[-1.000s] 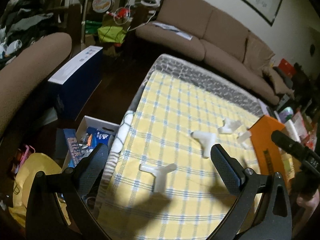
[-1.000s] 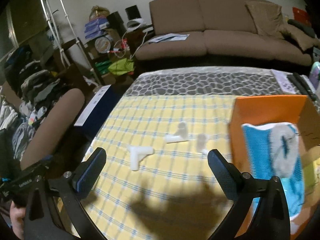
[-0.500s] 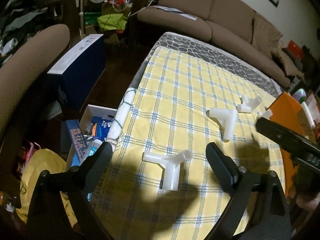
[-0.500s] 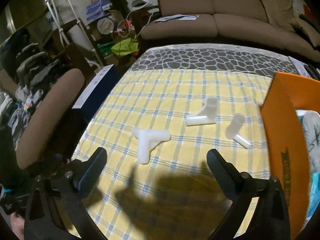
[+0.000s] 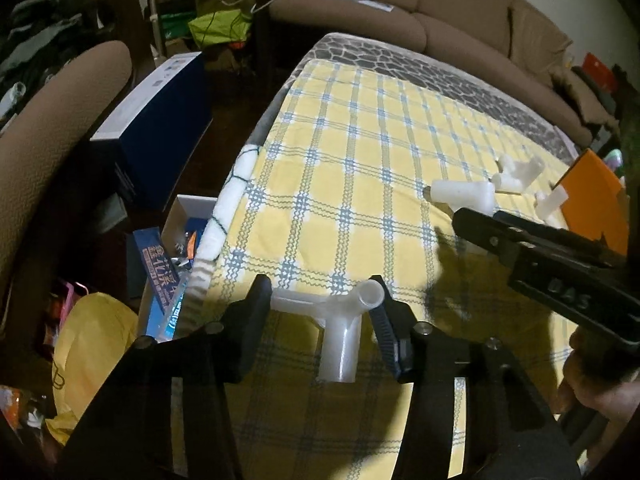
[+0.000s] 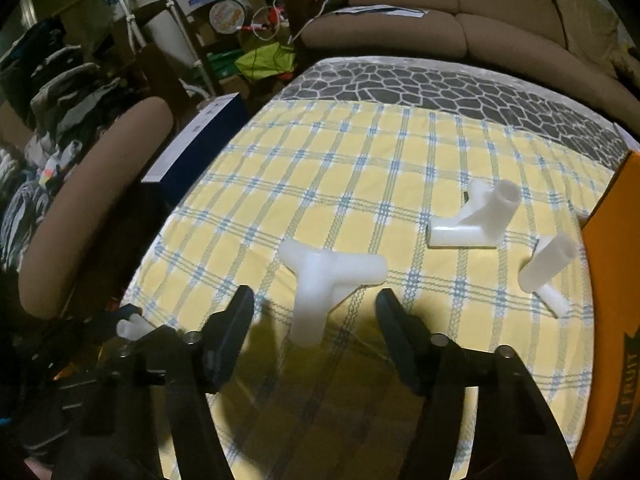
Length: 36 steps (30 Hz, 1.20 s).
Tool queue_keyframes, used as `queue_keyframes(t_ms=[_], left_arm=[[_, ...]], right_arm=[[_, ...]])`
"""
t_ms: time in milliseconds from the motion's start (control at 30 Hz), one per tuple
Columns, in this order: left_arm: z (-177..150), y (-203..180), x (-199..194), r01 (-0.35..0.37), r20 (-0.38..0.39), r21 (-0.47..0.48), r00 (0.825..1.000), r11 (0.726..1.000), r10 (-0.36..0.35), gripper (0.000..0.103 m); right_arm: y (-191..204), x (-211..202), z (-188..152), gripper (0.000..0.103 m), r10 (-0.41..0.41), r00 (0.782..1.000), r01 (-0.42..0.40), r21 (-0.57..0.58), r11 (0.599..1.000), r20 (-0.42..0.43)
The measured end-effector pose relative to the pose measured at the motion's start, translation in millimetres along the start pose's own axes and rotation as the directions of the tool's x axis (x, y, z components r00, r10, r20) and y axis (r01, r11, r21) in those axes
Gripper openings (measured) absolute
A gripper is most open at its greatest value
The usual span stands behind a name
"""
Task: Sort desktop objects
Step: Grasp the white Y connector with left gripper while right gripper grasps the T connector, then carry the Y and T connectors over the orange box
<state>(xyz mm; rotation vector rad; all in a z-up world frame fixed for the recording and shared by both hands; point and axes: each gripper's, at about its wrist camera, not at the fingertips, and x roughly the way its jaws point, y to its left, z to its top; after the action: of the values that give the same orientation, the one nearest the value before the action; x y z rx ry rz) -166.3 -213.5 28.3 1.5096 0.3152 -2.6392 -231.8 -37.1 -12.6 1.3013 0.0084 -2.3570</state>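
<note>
Several white three-way pipe fittings lie on a yellow checked tablecloth (image 5: pixel 360 152). My left gripper (image 5: pixel 320 286) is low over the near one (image 5: pixel 340 328). Its jaws are closing and the pads touch two of that fitting's arms. My right gripper (image 6: pixel 315 294) is closing too. The stem of a second fitting (image 6: pixel 320 276) lies between its fingers, with a gap on each side. Two more fittings (image 6: pixel 476 220) (image 6: pixel 548 268) rest further right, beside an orange box (image 6: pixel 612 280). The left wrist view shows a right finger (image 5: pixel 480 224) just in front of the second fitting (image 5: pixel 460 194).
A brown sofa (image 6: pixel 460 12) stands behind the table and a brown armchair (image 6: pixel 92 208) to its left. On the floor by the table's left edge are a dark blue box (image 5: pixel 156 128), an open carton (image 5: pixel 180 240) and a yellow bag (image 5: pixel 88 344).
Both grippers have come down toward the cloth and their fingers have drawn much closer together. The left fingers now touch the near fitting. The right fingers now flank the second fitting's stem.
</note>
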Motion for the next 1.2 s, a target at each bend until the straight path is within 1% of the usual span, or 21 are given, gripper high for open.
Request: queue_keyframes(t_ms=[33, 67, 133, 200, 233, 333, 467, 533, 667, 733, 900, 1000, 1067, 1200], left_arm=[[0, 0, 0, 0.001, -0.003, -0.001, 1.000, 1.000, -0.001, 0.044], [0, 0, 0, 0.006, -0.004, -0.004, 1.000, 1.000, -0.006, 0.044], [0, 0, 0, 0.012, -0.003, -0.009, 1.000, 1.000, -0.012, 0.044], [0, 1, -1, 0.018, 0.002, -0.018, 1.000, 1.000, -0.018, 0.044], [1, 3, -2, 0.026, 0.009, -0.029, 1.000, 0.999, -0.026, 0.044], [2, 8, -8, 0.035, 0.026, -0.056, 0.999, 0.998, -0.034, 0.044], [4, 15, -15, 0.072, 0.036, -0.078, 0.997, 0.994, -0.070, 0.044], [6, 15, -19, 0.083, 0.043, -0.082, 0.996, 0.993, -0.080, 0.044], [11, 15, -32, 0.139, 0.066, -0.103, 0.989, 0.985, -0.132, 0.044], [13, 12, -38, 0.155, 0.078, -0.102, 0.986, 0.983, -0.147, 0.044], [20, -3, -62, 0.212, 0.101, -0.083, 0.974, 0.974, -0.203, 0.044], [22, -14, -72, 0.249, 0.111, -0.080, 0.964, 0.965, -0.240, 0.044], [23, -26, -76, 0.264, 0.115, -0.067, 0.960, 0.962, -0.255, 0.044], [22, -61, -83, 0.288, 0.116, -0.010, 0.951, 0.957, -0.285, 0.044]], right_arm=[[-1, 1, -1, 0.048, 0.000, 1.000, 0.000, -0.002, 1.000, -0.005], [0, 3, -2, 0.044, -0.001, 1.000, 0.001, -0.010, 1.000, -0.009], [1, 5, -3, 0.029, -0.005, 1.000, 0.005, -0.025, 1.000, -0.011], [1, 6, -4, 0.021, 0.002, 1.000, -0.003, -0.024, 1.000, -0.010], [0, 5, -4, 0.020, 0.008, 1.000, -0.009, -0.018, 1.000, -0.009], [1, 1, -5, 0.018, 0.010, 1.000, -0.010, -0.027, 1.000, 0.000], [5, -5, -4, 0.017, -0.003, 1.000, 0.004, -0.052, 0.999, 0.009], [4, -10, -3, 0.017, -0.003, 1.000, 0.003, -0.041, 0.999, 0.014], [-1, -27, -1, 0.017, 0.004, 0.999, -0.004, -0.020, 1.000, 0.038], [-5, -37, -1, 0.017, 0.009, 0.999, -0.008, -0.006, 1.000, 0.050], [-23, -71, -1, 0.017, 0.034, 0.995, -0.039, 0.055, 0.998, 0.094], [-34, -98, -4, 0.017, 0.016, 0.992, -0.024, 0.066, 0.998, 0.122], [-41, -116, -7, 0.017, 0.006, 0.989, -0.018, 0.079, 0.997, 0.148], [-60, -154, -18, 0.017, -0.014, 0.980, -0.009, 0.117, 0.993, 0.197]])
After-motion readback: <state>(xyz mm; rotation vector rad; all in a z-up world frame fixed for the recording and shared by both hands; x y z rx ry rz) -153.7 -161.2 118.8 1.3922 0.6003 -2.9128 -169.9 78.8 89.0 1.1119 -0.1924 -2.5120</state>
